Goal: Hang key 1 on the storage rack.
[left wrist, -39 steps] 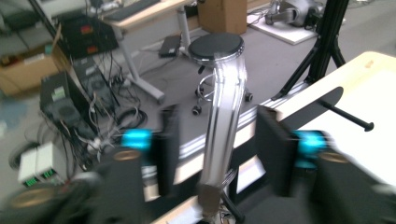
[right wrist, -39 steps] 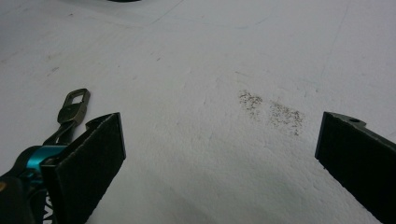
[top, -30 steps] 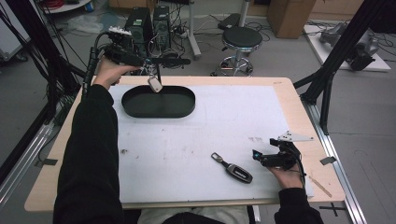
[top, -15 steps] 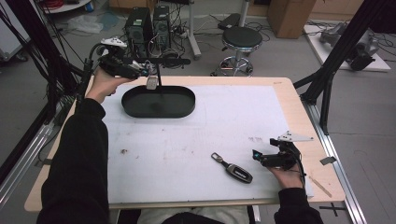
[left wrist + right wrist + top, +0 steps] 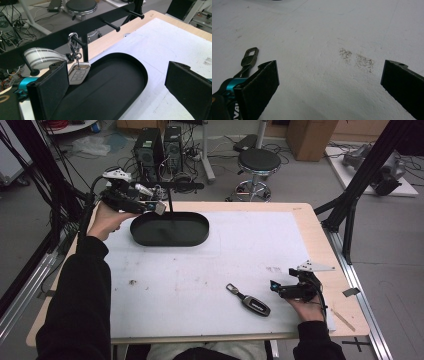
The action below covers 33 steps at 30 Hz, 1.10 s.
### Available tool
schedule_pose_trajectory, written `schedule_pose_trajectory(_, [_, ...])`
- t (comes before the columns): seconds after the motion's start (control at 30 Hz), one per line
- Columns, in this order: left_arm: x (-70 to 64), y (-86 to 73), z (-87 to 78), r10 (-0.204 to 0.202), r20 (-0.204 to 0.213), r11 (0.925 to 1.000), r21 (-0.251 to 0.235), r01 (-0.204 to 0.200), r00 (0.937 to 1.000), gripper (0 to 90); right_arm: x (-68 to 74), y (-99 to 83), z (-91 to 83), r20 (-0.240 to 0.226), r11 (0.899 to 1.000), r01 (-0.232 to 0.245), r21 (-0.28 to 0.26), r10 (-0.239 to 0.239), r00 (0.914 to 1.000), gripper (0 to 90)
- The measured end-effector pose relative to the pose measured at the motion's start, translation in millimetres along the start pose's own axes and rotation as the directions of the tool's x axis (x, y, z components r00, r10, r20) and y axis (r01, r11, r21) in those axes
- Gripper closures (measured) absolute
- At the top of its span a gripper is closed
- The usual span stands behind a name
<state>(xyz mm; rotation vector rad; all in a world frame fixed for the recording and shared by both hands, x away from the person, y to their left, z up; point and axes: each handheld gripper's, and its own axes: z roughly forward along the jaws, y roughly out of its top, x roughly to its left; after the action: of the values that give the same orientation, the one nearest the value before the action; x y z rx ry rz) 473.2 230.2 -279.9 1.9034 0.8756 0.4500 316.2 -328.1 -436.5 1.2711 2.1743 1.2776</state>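
A white key fob (image 5: 78, 72) hangs by its carabiner (image 5: 73, 41) from a peg of the black rack (image 5: 100, 18), above the black oval tray (image 5: 110, 82). My left gripper (image 5: 117, 85) is open, and its left jaw stands right beside the fob. In the high view this gripper (image 5: 150, 204) sits at the tray's (image 5: 200, 237) back left corner, next to the fob (image 5: 160, 208). A dark key fob (image 5: 252, 303) lies on the white mat at front right. My right gripper (image 5: 276, 289) rests open just right of it, and its own view shows the fob's clip (image 5: 249, 58) by its left jaw.
The rack's post (image 5: 170, 207) rises from the tray's back edge, and its bar (image 5: 182, 185) carries several pegs. A white mat (image 5: 200, 280) covers most of the wooden table. A stool (image 5: 259, 162) and computer cases (image 5: 160, 150) stand on the floor behind.
My left hand and gripper have drawn back to the left, away from the tray's middle. The white fob stays by the rack post. The right gripper and dark fob have not moved.
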Motion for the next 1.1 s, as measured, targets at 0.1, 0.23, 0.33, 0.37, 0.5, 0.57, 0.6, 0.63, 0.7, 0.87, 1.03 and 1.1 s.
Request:
schedule_pose_trajectory(0.1, [-2.8, -3.5, -2.1, -0.007, 0.009, 0.9999, 0.008, 0.007, 0.9999, 5.7, 0.3, 0.1, 0.3, 0.002, 1.000, -0.001, 0.001, 0.001, 1.0000, 0.8])
schedule_pose_trajectory(0.23, [-5.9, -10.0, -5.9, -0.004, 0.008, 1.0000, 0.008, 0.004, 1.0000, 5.8, 0.3, 0.2, 0.4, 0.001, 1.000, -0.001, 0.001, 0.001, 1.0000, 0.8])
schedule_pose_trajectory(0.33, [-6.1, -15.6, -9.5, -0.007, 0.004, 0.9999, 0.010, 0.007, 1.0000, 5.7, 0.2, 0.2, 0.4, 0.001, 1.000, -0.002, 0.001, 0.002, 1.0000, 0.8])
schedule_pose_trajectory(0.37, [-5.7, -17.3, -10.7, -0.009, 0.007, 0.9999, 0.011, 0.009, 0.9999, 5.7, 0.2, 0.3, 0.6, 0.002, 1.000, -0.002, 0.000, 0.002, 1.0000, 0.8])
schedule_pose_trajectory(0.5, [-5.7, -23.5, -16.4, -0.008, 0.004, 0.9999, -0.012, 0.008, 1.0000, 5.7, 0.6, 0.5, 0.9, -0.002, 1.000, 0.000, 0.000, 0.000, 1.0000, 0.8])
schedule_pose_trajectory(0.57, [-7.0, -27.1, -19.5, -0.002, -0.005, 0.9996, -0.028, 0.001, 1.0000, 5.7, 0.5, 0.5, 1.0, -0.002, 1.000, 0.001, 0.002, -0.001, 1.0000, 0.8])
schedule_pose_trajectory(0.6, [-7.7, -29.0, -21.1, 0.000, -0.011, 0.9996, -0.029, -0.001, 0.9999, 5.7, 0.4, 0.5, 1.0, -0.002, 1.000, 0.000, 0.001, 0.000, 1.0000, 0.8])
schedule_pose_trajectory(0.63, [-7.9, -31.1, -22.2, -0.003, -0.014, 0.9995, -0.030, 0.003, 0.9999, 5.7, 0.3, 0.6, 0.9, -0.001, 1.000, 0.000, 0.001, 0.000, 1.0000, 0.8])
schedule_pose_trajectory(0.7, [-6.7, -36.0, -23.8, -0.017, 0.004, 0.9996, -0.024, 0.017, 0.9998, 5.8, 0.0, 0.5, 0.7, 0.001, 1.000, 0.000, -0.002, 0.000, 1.0000, 0.8])
schedule_pose_trajectory(0.87, [-5.0, -49.0, -29.9, -0.062, 0.069, 0.9974, -0.032, 0.065, 0.9957, 9.7, 0.3, 0.5, 0.3, 0.000, 1.000, -0.003, 0.000, 0.003, 1.0000, 0.8])
schedule_pose_trajectory(1.03, [-9.6, -59.9, -35.1, -0.086, 0.079, 0.9960, -0.017, 0.088, 0.9931, 7.4, 0.8, 1.0, 1.2, 0.002, 1.000, 0.002, 0.000, -0.002, 1.0000, 0.8])
schedule_pose_trajectory(1.1, [-11.4, -63.1, -36.6, -0.079, 0.062, 0.9968, -0.008, 0.080, 0.9949, 6.3, 1.3, 1.1, 1.6, -0.001, 1.000, 0.003, 0.004, -0.003, 1.0000, 0.8])
